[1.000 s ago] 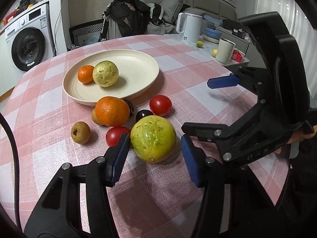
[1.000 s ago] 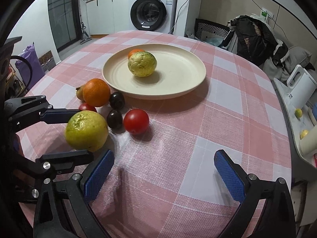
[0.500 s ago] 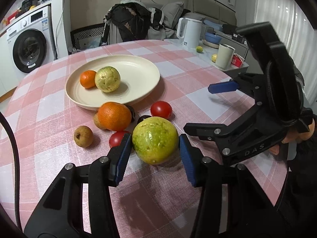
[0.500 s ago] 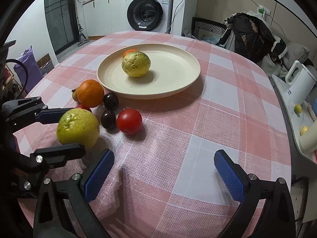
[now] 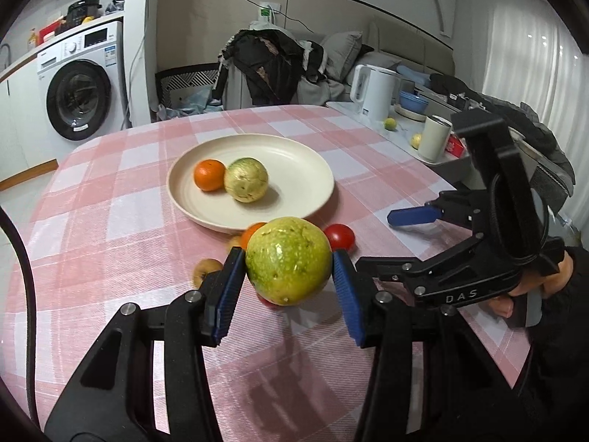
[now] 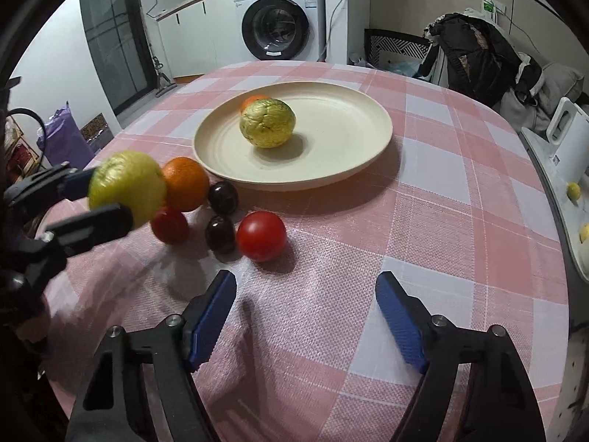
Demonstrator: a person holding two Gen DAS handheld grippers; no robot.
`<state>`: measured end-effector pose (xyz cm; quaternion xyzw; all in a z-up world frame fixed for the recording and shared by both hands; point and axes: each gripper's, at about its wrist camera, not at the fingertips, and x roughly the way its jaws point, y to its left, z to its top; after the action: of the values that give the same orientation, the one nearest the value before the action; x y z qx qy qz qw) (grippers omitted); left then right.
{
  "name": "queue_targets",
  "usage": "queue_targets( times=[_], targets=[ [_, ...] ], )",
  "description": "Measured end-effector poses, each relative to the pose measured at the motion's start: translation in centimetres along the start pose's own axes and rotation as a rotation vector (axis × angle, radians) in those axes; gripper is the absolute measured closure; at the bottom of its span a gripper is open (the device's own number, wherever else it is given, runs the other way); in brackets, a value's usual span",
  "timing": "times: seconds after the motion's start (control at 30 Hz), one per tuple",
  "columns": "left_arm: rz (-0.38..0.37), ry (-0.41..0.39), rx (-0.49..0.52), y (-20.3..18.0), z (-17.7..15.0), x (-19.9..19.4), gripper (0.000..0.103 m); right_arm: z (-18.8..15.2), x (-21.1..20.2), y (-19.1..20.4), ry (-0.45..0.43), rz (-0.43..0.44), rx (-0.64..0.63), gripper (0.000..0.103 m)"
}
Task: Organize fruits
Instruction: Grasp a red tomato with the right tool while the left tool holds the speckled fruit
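Left gripper [image 5: 289, 270] jaws are clamping a green fruit [image 5: 288, 260] above the checked worktop [image 6: 423, 221] — tomatoes [image 6: 261, 235], plums [image 6: 220, 234] crowding beneath; right gripper [image 6: 305, 316] jaws are gaping, empty.

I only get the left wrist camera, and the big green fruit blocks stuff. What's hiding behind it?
Observer: Two dark plums sit behind it, next to the big orange.
Operator: Is the green one up in the air?
Observer: It looks so. The green fruit hangs clear of the table, above a small tomato.
Operator: Is the other gripper holding anything?
Observer: No. The right gripper is open, with nothing between its jaws.
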<state>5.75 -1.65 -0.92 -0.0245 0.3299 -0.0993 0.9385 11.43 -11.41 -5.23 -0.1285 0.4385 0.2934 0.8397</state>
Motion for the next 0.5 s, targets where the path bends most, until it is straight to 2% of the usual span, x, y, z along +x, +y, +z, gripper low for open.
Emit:
queue_targets(
  times=[0.2, 0.33, 0.5],
  targets=[
    [0.015, -0.003, -0.013, 0.9, 0.1, -0.2, 0.057, 0.7, 0.1, 0.6, -0.019, 0.012, -0.006, 0.027],
    [0.027, -0.004, -0.013, 1.0, 0.1, -0.2, 0.057, 1.2, 0.4, 0.9, -0.030, -0.013, -0.002, 0.032],
    [0.028, -0.004, -0.021, 1.1, 0.0, -0.2, 0.057, 1.5, 0.9, 0.8, -0.032, -0.022, 0.015, 0.035]
  ],
)
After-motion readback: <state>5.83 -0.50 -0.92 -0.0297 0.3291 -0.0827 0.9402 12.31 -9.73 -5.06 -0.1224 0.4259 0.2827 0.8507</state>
